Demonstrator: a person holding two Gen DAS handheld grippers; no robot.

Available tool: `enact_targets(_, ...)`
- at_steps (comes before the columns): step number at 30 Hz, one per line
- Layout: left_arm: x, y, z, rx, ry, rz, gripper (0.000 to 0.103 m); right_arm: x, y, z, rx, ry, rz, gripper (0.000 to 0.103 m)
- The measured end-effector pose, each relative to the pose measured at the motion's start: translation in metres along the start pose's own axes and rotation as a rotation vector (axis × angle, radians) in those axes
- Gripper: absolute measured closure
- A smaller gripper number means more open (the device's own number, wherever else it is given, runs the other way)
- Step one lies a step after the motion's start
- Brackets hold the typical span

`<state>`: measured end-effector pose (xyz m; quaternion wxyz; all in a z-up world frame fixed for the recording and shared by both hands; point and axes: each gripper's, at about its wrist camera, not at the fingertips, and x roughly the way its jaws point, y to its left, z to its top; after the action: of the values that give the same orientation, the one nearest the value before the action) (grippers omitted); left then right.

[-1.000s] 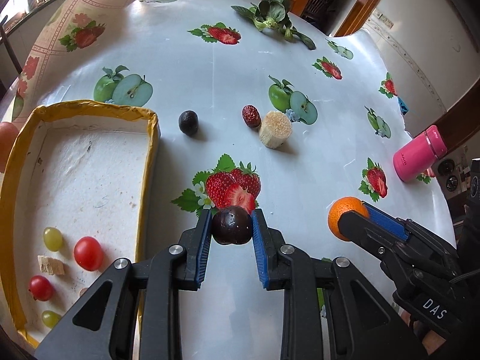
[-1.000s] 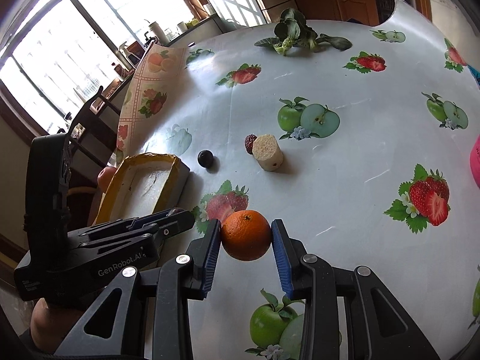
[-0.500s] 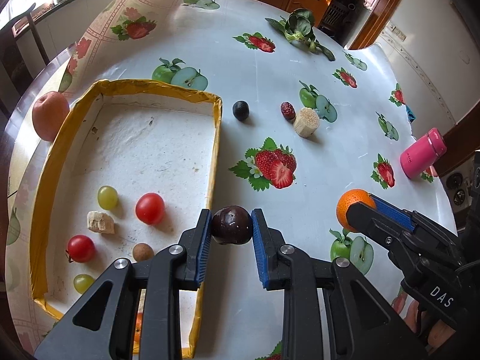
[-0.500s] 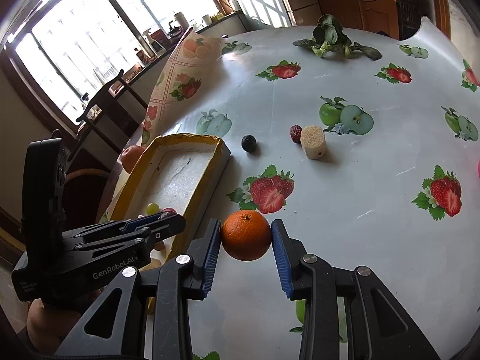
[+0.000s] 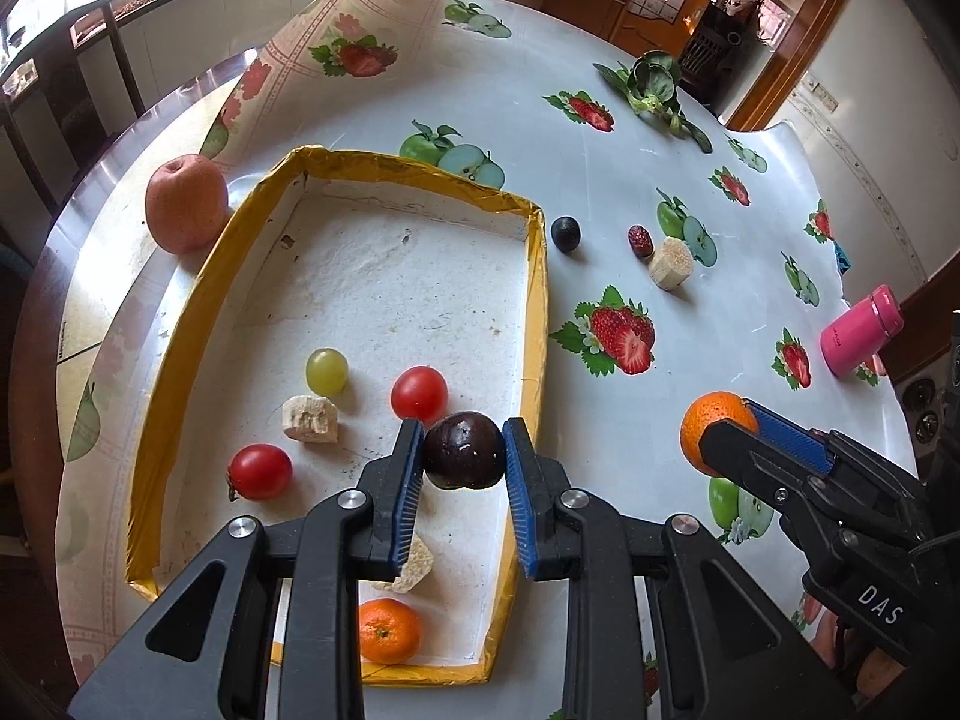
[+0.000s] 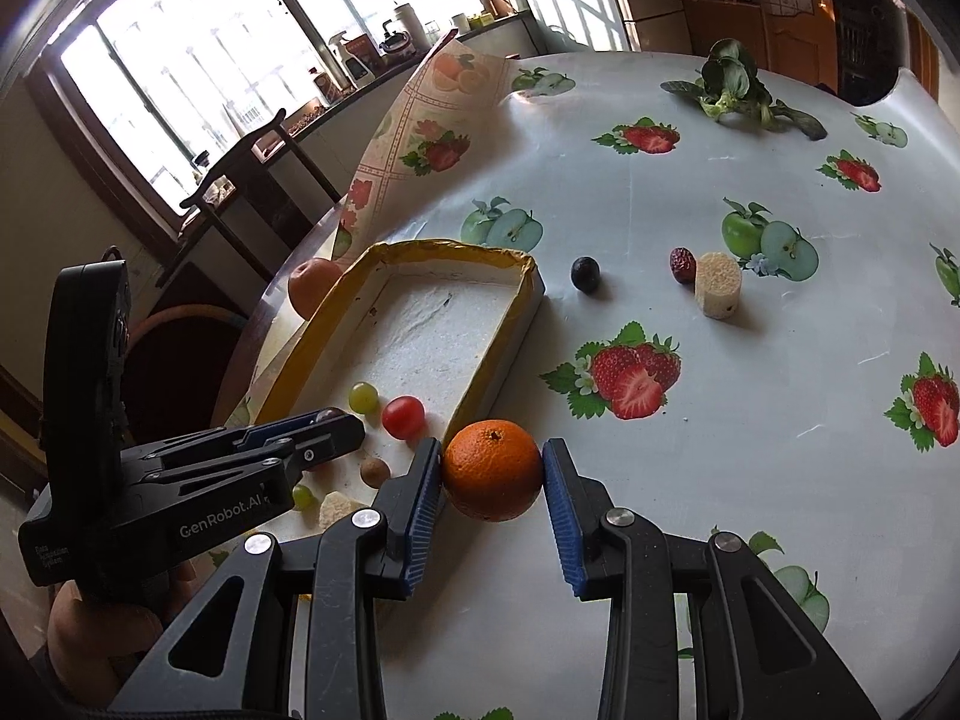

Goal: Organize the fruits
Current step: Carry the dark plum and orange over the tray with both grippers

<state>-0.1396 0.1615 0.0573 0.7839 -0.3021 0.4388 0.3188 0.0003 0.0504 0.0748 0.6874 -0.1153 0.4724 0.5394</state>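
My left gripper [image 5: 463, 450] is shut on a dark plum [image 5: 464, 450] and hangs over the near right part of the yellow-rimmed tray [image 5: 537, 276]. In the tray lie two cherry tomatoes [image 5: 419, 391], a green grape [image 5: 326, 370], a small mandarin [image 5: 389, 630] and pale chunks [image 5: 310, 418]. My right gripper [image 6: 492, 471] is shut on an orange [image 6: 492, 470], held above the tablecloth just right of the tray's [image 6: 522, 267] near corner. That orange [image 5: 714, 426] also shows at the right of the left wrist view.
On the fruit-print cloth lie a dark round fruit [image 5: 565, 233], a red date [image 5: 639, 240] and a pale cylinder piece [image 5: 672, 263]. An apple [image 5: 186, 203] sits left of the tray. A pink bottle [image 5: 861, 337] lies near the right edge, leafy greens [image 5: 654, 87] at the back.
Both grippers have carried their fruit leftward: the plum went from above the cloth to above the tray, and the orange drew close to the tray's right wall.
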Motion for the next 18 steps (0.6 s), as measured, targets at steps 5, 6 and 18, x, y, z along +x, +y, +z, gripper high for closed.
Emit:
enact_targets(5, -0.002, 0.011, -0.001, -0.016, -0.001, 0.004, 0.079, 0.006, 0.012, 0.0, -0.018, 0.007, 0.007, 0.068)
enact_targets(6, -0.002, 0.013, -0.001, -0.018, -0.001, 0.005, 0.079, 0.007, 0.014, 0.0, -0.022, 0.009, 0.008, 0.068)
enact_targets(18, 0.003, 0.029, 0.001, -0.042, 0.007, 0.015, 0.079, 0.024, 0.027, 0.001, -0.043, 0.036, 0.023, 0.068)
